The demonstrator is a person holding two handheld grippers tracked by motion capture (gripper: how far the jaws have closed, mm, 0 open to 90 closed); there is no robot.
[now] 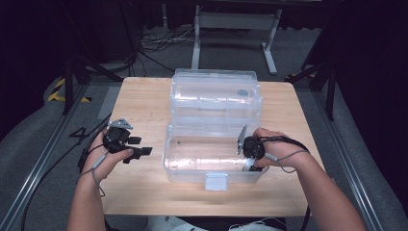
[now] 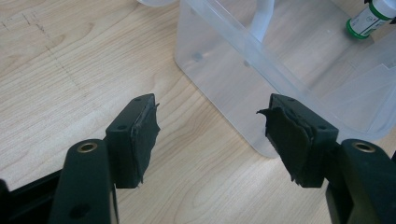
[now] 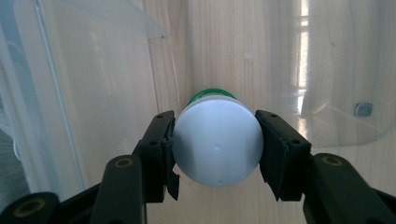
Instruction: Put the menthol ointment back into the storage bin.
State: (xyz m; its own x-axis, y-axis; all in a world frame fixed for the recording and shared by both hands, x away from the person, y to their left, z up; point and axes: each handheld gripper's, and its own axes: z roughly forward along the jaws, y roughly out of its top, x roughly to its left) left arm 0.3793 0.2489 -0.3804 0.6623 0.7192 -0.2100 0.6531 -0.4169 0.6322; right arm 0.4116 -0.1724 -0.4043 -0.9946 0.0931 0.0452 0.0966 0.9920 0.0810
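Bottle (image 3: 217, 144), white with a green band, sits clamped between our right gripper (image 3: 215, 148) pads, inside the front right corner of the clear plastic box (image 1: 192, 166). Our left gripper (image 2: 210, 135) hovers over the wooden table (image 1: 139, 103) just left of the box, jaws spread wide with nothing between them. Beyond, the box lid (image 1: 214, 94) lies folded back.

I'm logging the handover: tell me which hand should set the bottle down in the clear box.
Right. The right gripper already clamps the white-capped bottle inside the clear box. The left gripper is open with nothing between its jaws, outside the box over the table.
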